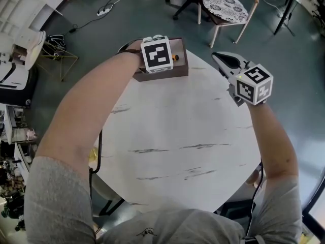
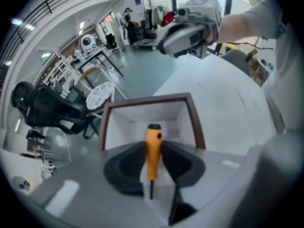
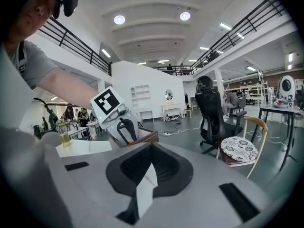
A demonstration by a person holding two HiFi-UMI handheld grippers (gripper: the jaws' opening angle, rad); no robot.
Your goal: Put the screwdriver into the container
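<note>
The screwdriver (image 2: pixel 153 148) has an orange handle and a dark shaft. My left gripper (image 2: pixel 153 145) is shut on the handle and holds it just above the container (image 2: pixel 148 100), a brown box with a white inside. In the head view the left gripper (image 1: pixel 167 59) hovers over the container (image 1: pixel 180 70) at the table's far edge, and an orange bit of the screwdriver (image 1: pixel 175 57) peeks out beside the marker cube. My right gripper (image 1: pixel 219 58) hangs to the right of the box, apart from it. Its jaws (image 3: pixel 153 153) are shut with nothing between them.
The round white marble table (image 1: pixel 167 136) spreads toward me from the box. A wooden chair with a patterned cushion (image 1: pixel 226 6) stands just beyond the table's far right. A black office chair (image 3: pixel 211 113) is farther off, and a power strip (image 1: pixel 104 11) lies on the floor.
</note>
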